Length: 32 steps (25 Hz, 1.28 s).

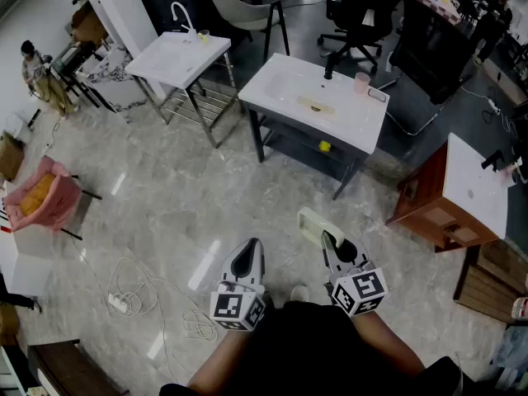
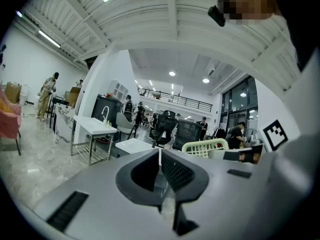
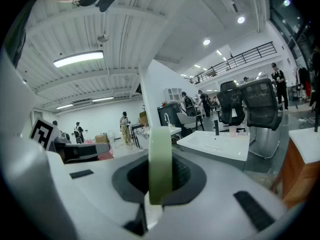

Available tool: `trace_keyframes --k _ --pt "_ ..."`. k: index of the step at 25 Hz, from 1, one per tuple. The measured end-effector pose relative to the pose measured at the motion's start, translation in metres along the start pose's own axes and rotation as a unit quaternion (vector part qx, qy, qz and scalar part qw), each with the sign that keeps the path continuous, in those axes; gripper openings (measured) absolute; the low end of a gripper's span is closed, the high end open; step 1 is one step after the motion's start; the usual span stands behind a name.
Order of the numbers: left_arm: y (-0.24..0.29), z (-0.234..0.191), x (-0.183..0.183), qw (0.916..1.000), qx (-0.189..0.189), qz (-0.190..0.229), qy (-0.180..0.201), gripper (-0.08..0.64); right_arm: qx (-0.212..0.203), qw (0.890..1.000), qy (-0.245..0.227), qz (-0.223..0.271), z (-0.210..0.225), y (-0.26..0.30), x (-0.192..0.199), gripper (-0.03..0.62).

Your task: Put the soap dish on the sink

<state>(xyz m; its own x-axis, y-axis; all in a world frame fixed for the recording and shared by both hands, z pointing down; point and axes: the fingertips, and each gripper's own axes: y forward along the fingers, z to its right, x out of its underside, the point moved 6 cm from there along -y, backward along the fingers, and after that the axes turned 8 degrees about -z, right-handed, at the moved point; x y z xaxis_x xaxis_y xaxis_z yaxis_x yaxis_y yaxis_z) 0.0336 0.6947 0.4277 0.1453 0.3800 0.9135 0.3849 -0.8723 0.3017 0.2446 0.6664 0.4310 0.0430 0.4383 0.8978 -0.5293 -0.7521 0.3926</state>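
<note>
Pale marble floor (image 1: 165, 213) below, and the white sink (image 1: 280, 81) stands well ahead across it. Right gripper (image 1: 330, 242) is pinching the pale green soap dish (image 1: 311, 221) edge-on between its jaws, well short of the sink. Left gripper (image 1: 249, 252) sits alongside, jaws pressed together on nothing

Left gripper (image 1: 251, 247): jaws stood together, empty; pointed forward
Right gripper (image 1: 331, 241): jaws gripped the soap dish (image 1: 310, 223); reached beside the left
</note>
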Motion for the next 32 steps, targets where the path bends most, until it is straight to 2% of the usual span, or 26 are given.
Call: trace_keyframes --k 11,18,25,32 --pt "-0.020 0.017 0.012 0.9998 -0.019 0.007 0.008 0.018 -0.002 1.000 -0.002 0.023 0.006 -0.026 0.008 0.017" --pt "-0.019 0.012 0.006 0.9996 -0.025 0.009 0.006 0.018 -0.009 1.000 0.005 0.024 0.009 -0.020 0.004 0.017" --pt "0.007 -0.016 -0.002 0.9998 -0.018 0.006 0.003 0.018 -0.011 1.000 0.011 0.018 0.010 0.013 -0.003 0.018" --pt "0.065 -0.068 -0.028 0.9999 0.002 -0.012 0.001 0.018 0.001 1.000 0.011 0.008 0.018 0.079 -0.030 0.018"
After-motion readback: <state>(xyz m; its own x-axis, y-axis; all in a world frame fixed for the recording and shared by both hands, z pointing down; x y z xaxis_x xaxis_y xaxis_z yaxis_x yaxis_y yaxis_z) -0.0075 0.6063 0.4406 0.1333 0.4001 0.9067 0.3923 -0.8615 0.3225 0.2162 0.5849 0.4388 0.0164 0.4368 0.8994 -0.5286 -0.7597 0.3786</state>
